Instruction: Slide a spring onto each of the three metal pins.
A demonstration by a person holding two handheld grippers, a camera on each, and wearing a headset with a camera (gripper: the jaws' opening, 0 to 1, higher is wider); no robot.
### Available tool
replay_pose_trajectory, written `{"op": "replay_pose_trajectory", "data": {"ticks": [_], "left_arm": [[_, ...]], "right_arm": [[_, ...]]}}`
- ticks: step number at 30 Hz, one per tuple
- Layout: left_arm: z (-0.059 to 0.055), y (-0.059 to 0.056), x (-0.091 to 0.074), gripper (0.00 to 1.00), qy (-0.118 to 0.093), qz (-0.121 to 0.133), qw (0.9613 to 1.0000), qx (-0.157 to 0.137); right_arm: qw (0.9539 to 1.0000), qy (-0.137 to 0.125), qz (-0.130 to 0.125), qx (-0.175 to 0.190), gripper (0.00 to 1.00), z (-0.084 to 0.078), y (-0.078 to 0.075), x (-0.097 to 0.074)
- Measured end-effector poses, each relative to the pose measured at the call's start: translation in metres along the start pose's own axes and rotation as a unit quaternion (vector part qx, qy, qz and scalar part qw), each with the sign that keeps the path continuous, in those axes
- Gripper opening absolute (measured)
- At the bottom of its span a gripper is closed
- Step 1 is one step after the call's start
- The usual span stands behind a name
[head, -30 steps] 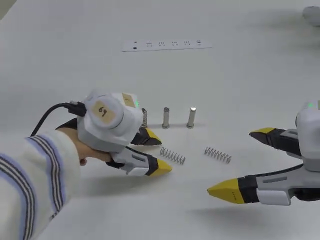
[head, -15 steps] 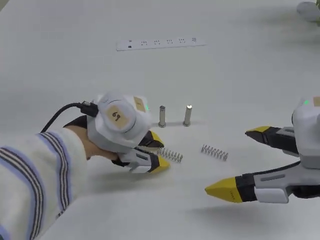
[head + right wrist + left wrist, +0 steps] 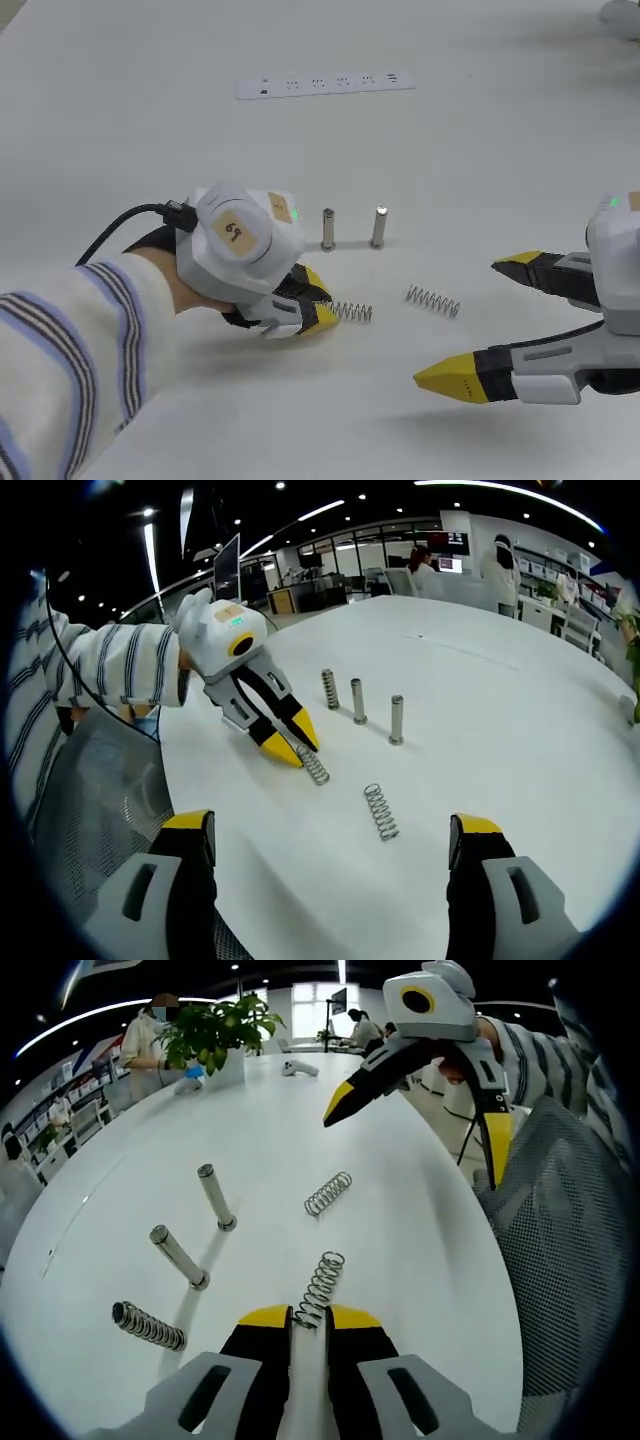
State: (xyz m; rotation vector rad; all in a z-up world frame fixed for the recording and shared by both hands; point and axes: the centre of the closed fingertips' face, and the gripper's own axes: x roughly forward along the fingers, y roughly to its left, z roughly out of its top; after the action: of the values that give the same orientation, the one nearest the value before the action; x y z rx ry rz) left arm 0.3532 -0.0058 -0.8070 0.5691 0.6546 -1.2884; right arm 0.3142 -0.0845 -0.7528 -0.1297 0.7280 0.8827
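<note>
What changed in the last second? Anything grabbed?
Left gripper moved from the loaded pin to the near spring and closed its jaws on its end. Unchanged: right gripper open, other spring lying loose, two bare pins.

Open-plan office: desk monitors (image 3: 228, 568), potted plant (image 3: 215, 1028), ceiling lights (image 3: 325, 510).

One overhead, two opposed — shared pins (image 3: 328, 230)

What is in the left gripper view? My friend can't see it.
The yellow-tipped left gripper pinches one end of a coiled metal spring lying on the white table. Beyond are a second loose spring, two bare metal pins and a third pin already wearing a spring.
</note>
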Motion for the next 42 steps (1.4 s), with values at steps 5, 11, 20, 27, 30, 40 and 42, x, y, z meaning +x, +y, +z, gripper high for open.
{"op": "replay_pose_trajectory", "data": {"ticks": [5, 11, 20, 27, 30, 40, 42], "left_arm": [[-0.001, 0.001, 0.003, 0.03, 0.002, 0.0, 1.0, 0.004], [-0.001, 0.005, 0.002, 0.03, -0.002, 0.011, 0.9998, -0.014], [-0.002, 0.009, -0.002, 0.02, -0.006, 0.03, 0.9975, -0.063], [-0.005, 0.007, -0.01, 0.02, -0.008, 0.034, 0.9953, -0.091], [-0.002, 0.006, -0.014, 0.02, -0.015, 0.034, 0.9949, -0.094], [0.024, 0.002, -0.037, 0.02, -0.066, 0.02, 0.9934, -0.091], [0.025, 0.0, -0.04, 0.02, -0.066, 0.018, 0.9938, -0.088]], "right_arm": [[0.9999, -0.008, -0.002, -0.007, 0.95, 0.002, 0.0, -0.001], [0.9999, -0.009, -0.002, -0.007, 0.95, 0.001, 0.0, -0.002], [0.9994, -0.021, -0.018, -0.019, 0.93, 0.004, -0.006, -0.006], [0.9985, -0.035, -0.032, -0.027, 0.91, 0.012, -0.013, -0.011], [0.9985, -0.032, -0.03, -0.033, 0.91, 0.011, -0.014, -0.012], [0.9971, -0.028, -0.011, -0.07, 0.84, 0.005, -0.011, -0.012], [0.9966, -0.026, -0.001, -0.079, 0.84, 0.004, -0.008, -0.011]]}}
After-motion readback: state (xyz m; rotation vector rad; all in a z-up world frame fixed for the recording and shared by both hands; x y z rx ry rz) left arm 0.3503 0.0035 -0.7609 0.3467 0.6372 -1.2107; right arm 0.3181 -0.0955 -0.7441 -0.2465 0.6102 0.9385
